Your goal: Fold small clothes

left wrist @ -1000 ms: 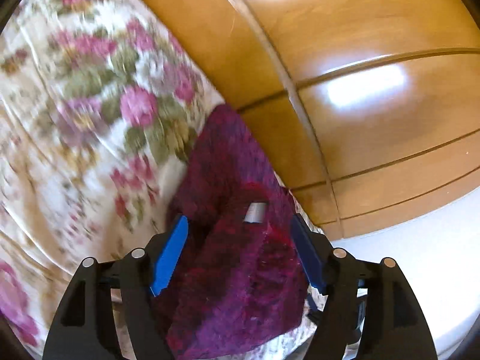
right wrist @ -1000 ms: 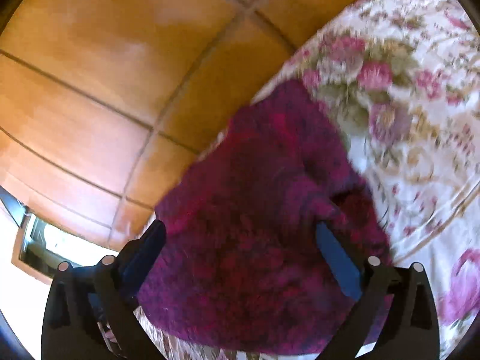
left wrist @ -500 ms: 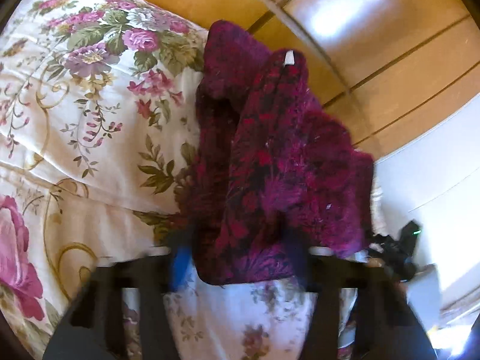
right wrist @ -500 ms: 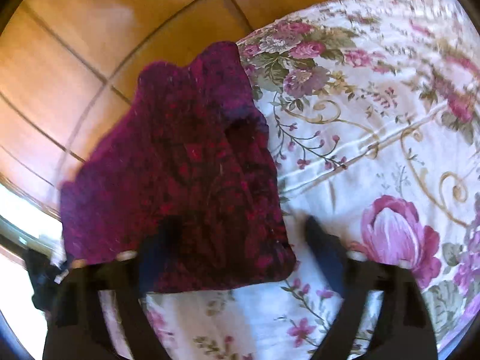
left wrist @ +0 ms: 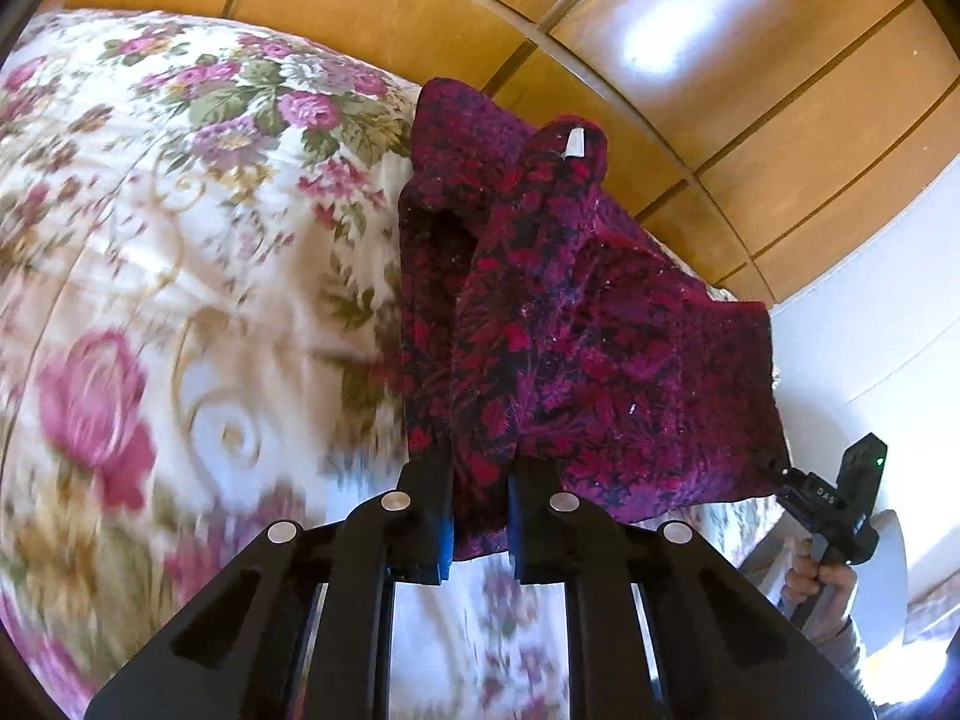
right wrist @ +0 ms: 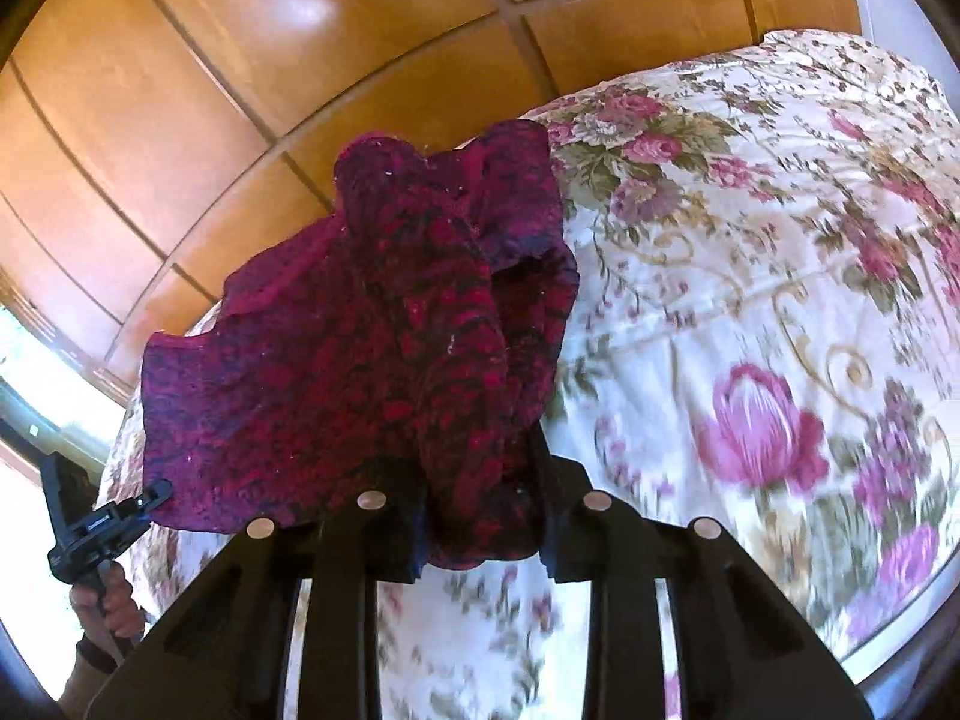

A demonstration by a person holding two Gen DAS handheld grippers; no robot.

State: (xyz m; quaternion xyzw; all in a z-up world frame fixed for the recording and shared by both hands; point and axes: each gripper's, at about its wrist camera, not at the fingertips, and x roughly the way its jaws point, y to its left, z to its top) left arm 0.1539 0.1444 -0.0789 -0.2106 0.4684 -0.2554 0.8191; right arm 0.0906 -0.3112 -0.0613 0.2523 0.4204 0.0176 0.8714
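A small dark red and purple patterned garment (left wrist: 576, 330) hangs stretched between both grippers above a floral bedspread (left wrist: 180, 276). My left gripper (left wrist: 479, 498) is shut on one lower corner of it. My right gripper (right wrist: 480, 510) is shut on the opposite corner, where the cloth bunches in folds (right wrist: 384, 348). A small white label (left wrist: 575, 144) shows at the garment's far end. The right gripper also shows in the left wrist view (left wrist: 834, 504) at the garment's right corner. The left gripper shows in the right wrist view (right wrist: 102, 522) at the left corner.
The bedspread (right wrist: 750, 300) covers the bed below and to one side. A glossy wooden panelled wall (left wrist: 690, 60) stands behind the bed. A white surface (left wrist: 870, 330) lies at the right in the left wrist view. A bright window (right wrist: 24, 372) is at far left.
Both grippers were open around the garment, then closed on its corners. They have lifted and pulled back, so the garment now hangs spread between them.
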